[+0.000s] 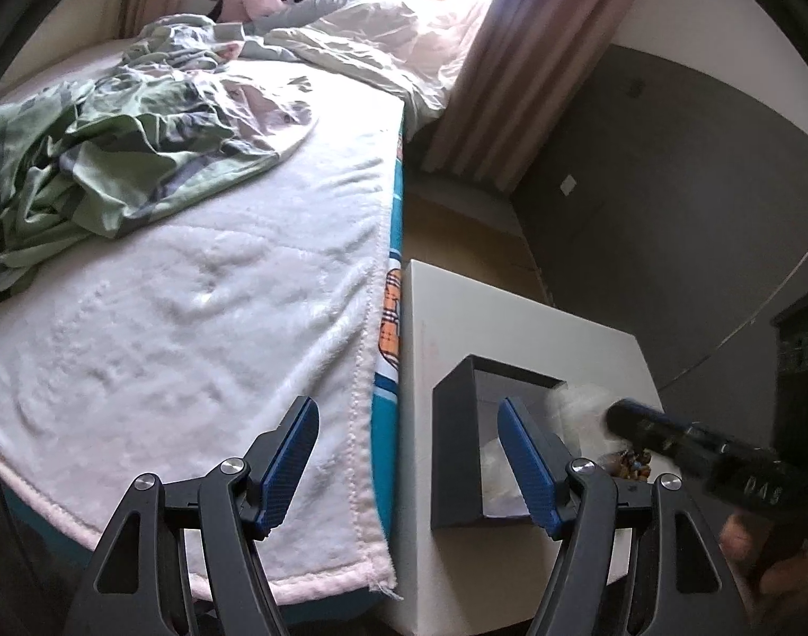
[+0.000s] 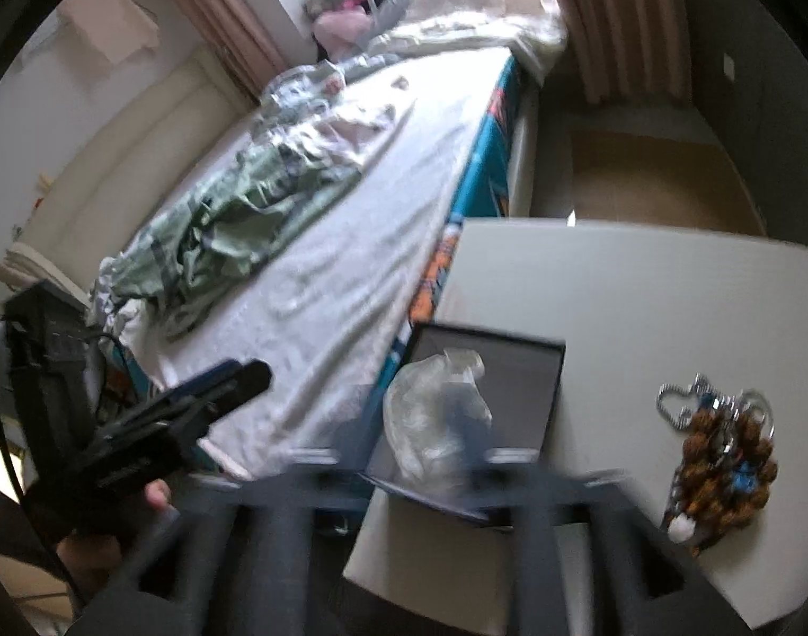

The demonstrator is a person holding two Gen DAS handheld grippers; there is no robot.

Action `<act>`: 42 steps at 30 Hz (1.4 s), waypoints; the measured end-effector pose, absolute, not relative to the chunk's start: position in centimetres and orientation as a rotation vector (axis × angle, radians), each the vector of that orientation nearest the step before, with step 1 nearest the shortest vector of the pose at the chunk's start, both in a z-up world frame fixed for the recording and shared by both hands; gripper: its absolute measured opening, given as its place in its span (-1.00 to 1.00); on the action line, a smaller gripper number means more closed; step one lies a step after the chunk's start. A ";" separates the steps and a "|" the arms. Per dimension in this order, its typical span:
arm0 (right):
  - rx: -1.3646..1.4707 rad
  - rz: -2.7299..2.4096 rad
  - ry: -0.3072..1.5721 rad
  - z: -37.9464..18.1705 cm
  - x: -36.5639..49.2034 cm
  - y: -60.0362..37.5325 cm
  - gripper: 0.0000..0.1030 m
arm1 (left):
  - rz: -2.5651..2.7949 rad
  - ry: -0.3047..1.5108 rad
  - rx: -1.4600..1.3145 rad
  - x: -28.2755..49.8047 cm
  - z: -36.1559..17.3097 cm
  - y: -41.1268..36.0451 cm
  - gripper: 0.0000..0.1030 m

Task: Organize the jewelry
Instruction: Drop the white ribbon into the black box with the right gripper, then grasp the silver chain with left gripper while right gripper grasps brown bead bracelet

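Note:
A dark open box [image 1: 451,450] [image 2: 531,387] stands on a white table [image 2: 642,291] beside the bed. A crumpled clear plastic bag [image 2: 430,424] [image 1: 578,408] lies in it. A heap of jewelry [image 2: 721,445], brown beads and silver chains, lies on the table right of the box; a bit shows in the left wrist view [image 1: 634,464]. My left gripper [image 1: 409,456] is open and empty, over the bed edge and the box. My right gripper [image 2: 404,450] is blurred by motion, its fingers spread above the box and bag.
A bed with a white blanket [image 1: 192,318] and a green crumpled sheet [image 1: 112,159] fills the left. Curtains [image 1: 509,79] hang at the back. The table [image 1: 509,318] touches the bed's teal side. Wooden floor [image 2: 658,185] lies beyond the table.

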State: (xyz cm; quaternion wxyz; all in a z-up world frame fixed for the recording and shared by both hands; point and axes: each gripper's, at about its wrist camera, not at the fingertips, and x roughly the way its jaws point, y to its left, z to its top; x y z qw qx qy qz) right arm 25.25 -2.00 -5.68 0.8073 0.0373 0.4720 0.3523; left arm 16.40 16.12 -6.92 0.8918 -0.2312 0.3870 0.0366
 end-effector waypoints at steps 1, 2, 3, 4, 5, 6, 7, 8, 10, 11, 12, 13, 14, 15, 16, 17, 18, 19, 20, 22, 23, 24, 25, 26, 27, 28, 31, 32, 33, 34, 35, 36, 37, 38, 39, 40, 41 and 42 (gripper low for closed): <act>0.093 0.743 0.995 -5.6 25.3 -2.7 0.49 | 0.075 0.803 -0.477 16.3 -6.8 16.0 0.38; 0.102 0.737 0.995 -5.5 25.4 -3.2 0.50 | 0.072 0.802 -0.473 16.4 -6.7 15.8 0.38; 0.115 0.727 1.002 -5.4 25.6 -4.0 0.50 | 0.068 0.802 -0.465 16.4 -6.6 15.5 0.38; 0.124 0.716 1.005 -5.4 25.7 -4.6 0.50 | 0.065 0.802 -0.458 16.4 -6.5 15.3 0.38; 0.131 0.697 1.001 -5.2 25.8 -5.6 0.50 | 0.060 0.803 -0.449 16.5 -6.4 14.9 0.38; 0.136 0.680 0.995 -5.2 25.8 -6.5 0.50 | 0.054 0.804 -0.443 16.6 -6.3 14.6 0.38; 0.142 0.667 0.991 -5.1 25.9 -7.2 0.50 | 0.044 0.803 -0.437 16.8 -6.1 14.2 0.38; 0.154 0.652 0.988 -5.0 25.9 -8.2 0.50 | 0.033 0.803 -0.430 17.0 -6.0 13.6 0.38; 0.175 0.621 0.986 -4.8 25.9 -10.1 0.51 | 0.011 0.803 -0.413 17.4 -5.7 12.4 0.38; 0.184 0.605 0.983 -4.8 25.9 -11.1 0.51 | 0.002 0.804 -0.407 17.6 -5.6 11.9 0.38; 0.193 0.589 0.980 -4.7 26.0 -12.1 0.51 | -0.007 0.807 -0.401 17.9 -5.5 11.3 0.38; 0.200 0.577 0.978 -4.6 26.0 -12.8 0.51 | -0.019 0.810 -0.392 18.2 -5.5 10.6 0.38; 0.209 0.562 0.975 -4.6 26.1 -13.6 0.51 | -0.031 0.812 -0.382 18.5 -5.4 9.9 0.38; 0.224 0.542 0.970 -4.5 26.2 -14.8 0.51 | -0.042 0.814 -0.374 18.8 -5.3 9.2 0.38; 0.237 0.526 0.968 -4.5 26.2 -15.8 0.51 | -0.052 0.815 -0.369 19.0 -5.2 8.6 0.38; 0.247 0.512 0.966 -4.5 26.3 -16.6 0.51 | -0.068 0.818 -0.361 19.4 -5.1 7.8 0.38; 0.258 0.496 0.964 -4.5 26.4 -17.6 0.51 | -0.077 0.820 -0.356 19.5 -5.0 7.2 0.38; 0.264 0.485 0.964 -4.5 26.5 -18.3 0.51 | -0.091 0.822 -0.348 19.8 -5.0 6.6 0.38; 0.274 0.471 0.968 -4.6 26.6 -19.2 0.52 | -0.105 0.825 -0.338 20.1 -4.9 5.8 0.38; 0.299 0.455 0.970 -4.7 26.6 -20.5 0.52 | -0.124 0.831 -0.322 20.6 -4.8 4.5 0.38; 0.310 0.445 0.969 -4.8 26.6 -21.2 0.51 | -0.137 0.834 -0.311 20.8 -4.8 3.8 0.38; 0.316 0.433 0.968 -4.9 26.7 -22.0 0.51 | -0.146 0.837 -0.303 21.0 -4.7 3.2 0.38; 0.319 0.420 0.969 -5.1 26.6 -22.4 0.51 | -0.160 0.840 -0.294 21.2 -4.7 2.6 0.38; 0.324 0.413 0.970 -5.2 26.7 -22.9 0.51 | -0.173 0.844 -0.283 21.5 -4.8 1.9 0.38; 0.334 0.407 0.972 -5.4 26.7 -23.5 0.51 | -0.184 0.849 -0.273 21.7 -4.8 1.2 0.37; 0.343 0.404 0.972 -5.5 26.7 -24.0 0.51 | -0.192 0.853 -0.267 21.8 -4.9 0.8 0.38; 0.356 0.396 0.969 -6.0 26.5 -25.1 0.51 | -0.213 0.876 -0.241 22.6 -5.4 -0.7 0.37; 0.359 0.392 0.971 -6.2 26.5 -25.4 0.51 | -0.220 0.888 -0.231 23.0 -5.7 -1.3 0.37; 0.362 0.389 0.974 -6.5 26.5 -25.7 0.51 | -0.227 0.892 -0.226 23.2 -5.8 -1.6 0.37; 0.366 0.387 0.977 -6.6 26.6 -26.0 0.51 | -0.234 0.896 -0.221 23.5 -5.9 -2.0 0.37; 0.374 0.384 0.981 -6.9 26.6 -26.4 0.51 | -0.243 0.903 -0.213 23.9 -6.1 -2.5 0.37; 0.380 0.382 0.982 -7.0 26.7 -26.6 0.51 | -0.247 0.909 -0.210 24.2 -6.2 -2.8 0.37; 0.388 0.379 0.982 -7.2 26.6 -27.1 0.51 | -0.250 0.919 -0.207 24.6 -6.4 -3.2 0.37; 0.396 0.375 0.982 -7.4 26.7 -27.4 0.51 | -0.251 0.929 -0.207 25.1 -6.6 -3.5 0.37; 0.404 0.371 0.983 -7.7 26.7 -27.8 0.51 | -0.252 0.937 -0.208 25.4 -6.7 -3.8 0.37; 0.410 0.369 0.986 -7.9 26.8 -28.1 0.51 | -0.255 0.947 -0.211 25.9 -6.9 -4.2 0.37; 0.416 0.364 0.990 -8.2 26.9 -28.4 0.51 | -0.258 0.959 -0.214 26.4 -7.1 -4.5 0.37; 0.420 0.359 0.992 -8.4 26.9 -28.7 0.51 | -0.257 0.969 -0.215 26.9 -7.3 -4.7 0.37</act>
